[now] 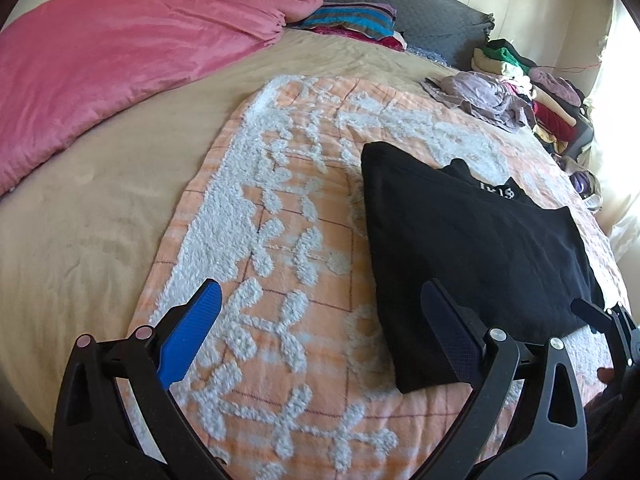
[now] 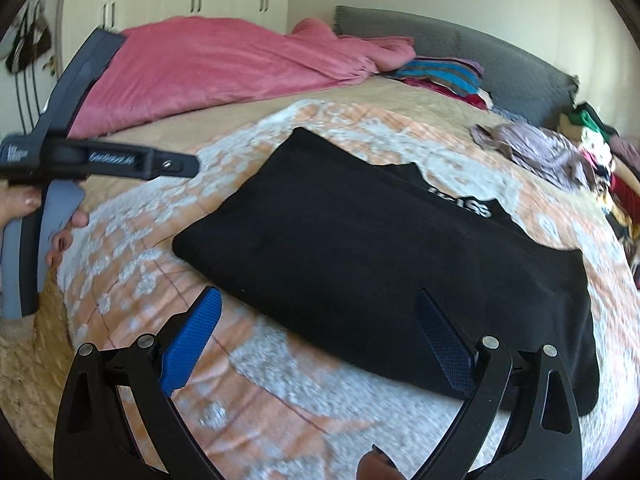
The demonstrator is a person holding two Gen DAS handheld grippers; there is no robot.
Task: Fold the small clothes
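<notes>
A black garment point(image 1: 472, 256) lies folded flat on an orange and white tufted blanket point(image 1: 288, 216); white lettering shows near its collar. It also shows in the right wrist view point(image 2: 380, 248). My left gripper point(image 1: 320, 320) is open and empty, just above the blanket at the garment's near left edge. My right gripper point(image 2: 320, 328) is open and empty, over the garment's near edge. The left gripper also shows in the right wrist view point(image 2: 188, 166), held by a hand at the left. The right gripper's tip shows at the right edge of the left wrist view point(image 1: 592, 312).
The blanket lies on a beige bed point(image 1: 100, 208). A pink duvet point(image 1: 120, 64) is bunched at the far left. Striped pillows point(image 1: 352, 20) lean against a grey headboard point(image 1: 420, 8). A crumpled mauve garment point(image 1: 484, 96) and a pile of clothes point(image 1: 548, 96) sit at the far right.
</notes>
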